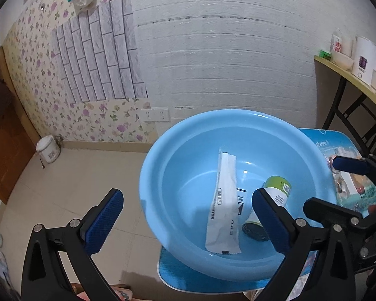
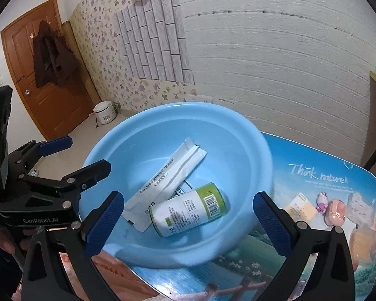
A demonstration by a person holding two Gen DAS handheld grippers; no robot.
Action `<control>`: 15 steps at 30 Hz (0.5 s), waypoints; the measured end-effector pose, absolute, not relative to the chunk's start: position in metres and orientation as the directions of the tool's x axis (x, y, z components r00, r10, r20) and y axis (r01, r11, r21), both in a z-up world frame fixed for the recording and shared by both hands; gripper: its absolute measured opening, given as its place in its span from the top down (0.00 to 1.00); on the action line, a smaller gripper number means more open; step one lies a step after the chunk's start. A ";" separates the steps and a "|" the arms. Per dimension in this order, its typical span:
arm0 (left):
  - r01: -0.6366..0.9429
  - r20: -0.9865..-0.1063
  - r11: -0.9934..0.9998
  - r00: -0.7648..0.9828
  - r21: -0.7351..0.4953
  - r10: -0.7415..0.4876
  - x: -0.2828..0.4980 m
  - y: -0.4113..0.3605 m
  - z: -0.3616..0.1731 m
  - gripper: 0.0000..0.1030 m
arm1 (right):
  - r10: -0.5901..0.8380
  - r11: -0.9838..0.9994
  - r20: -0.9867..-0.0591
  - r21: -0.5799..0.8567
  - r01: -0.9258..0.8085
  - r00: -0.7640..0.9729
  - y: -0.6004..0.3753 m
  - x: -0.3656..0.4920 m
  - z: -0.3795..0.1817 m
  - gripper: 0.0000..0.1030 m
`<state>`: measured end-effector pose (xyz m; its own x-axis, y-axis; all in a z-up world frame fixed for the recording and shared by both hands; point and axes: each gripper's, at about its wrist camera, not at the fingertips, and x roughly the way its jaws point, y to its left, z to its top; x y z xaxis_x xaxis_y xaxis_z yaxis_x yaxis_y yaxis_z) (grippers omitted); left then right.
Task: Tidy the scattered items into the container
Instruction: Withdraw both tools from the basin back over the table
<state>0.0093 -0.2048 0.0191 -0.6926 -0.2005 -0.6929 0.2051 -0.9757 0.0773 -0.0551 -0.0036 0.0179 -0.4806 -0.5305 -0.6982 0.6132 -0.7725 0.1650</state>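
Your left hand-held gripper [image 1: 188, 222] hangs released, jaws wide apart, nothing between them, above the near rim of the blue basin [image 1: 153, 175]. Your right hand-held gripper [image 2: 189, 222] is likewise released and empty over the basin's near side. Inside the basin lie a white sachet [image 1: 224, 205] and a green-and-white canister [image 1: 278, 193] on its side, touching.

Right wrist view alone shows the canister's full label and barcode, the sachet partly under it, the table [image 2: 320, 175] with its printed "Think nature!" top, the wooden door [image 2: 47, 75] with a dark garment hung on it, and your left gripper at the left edge. Left wrist view alone shows the wall socket [image 1: 155, 115] and a side shelf [image 1: 348, 75] carrying white containers.

In the left view your right finger [image 1: 270, 220] covers the canister's lower part. Sachet print is too small to read.
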 end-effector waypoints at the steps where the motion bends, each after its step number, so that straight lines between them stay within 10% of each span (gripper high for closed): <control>1: 0.202 -0.692 -0.976 -0.692 0.085 -0.204 0.009 -0.201 0.020 0.00 | -0.530 -0.774 -0.696 0.165 0.611 -0.484 -0.001 -0.054 0.019 0.00; 15: 0.145 -0.699 -0.989 -0.706 0.013 -0.113 0.018 -0.157 0.036 0.00 | -0.505 -0.811 -0.680 0.162 0.562 -0.532 0.042 -0.039 0.034 0.00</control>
<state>0.0179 -0.1565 0.0362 -0.7064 -0.1130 -0.6987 0.1453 -0.9893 0.0130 -0.0394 0.0422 0.0344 -0.5322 -0.5049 -0.6795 0.5621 -0.8110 0.1623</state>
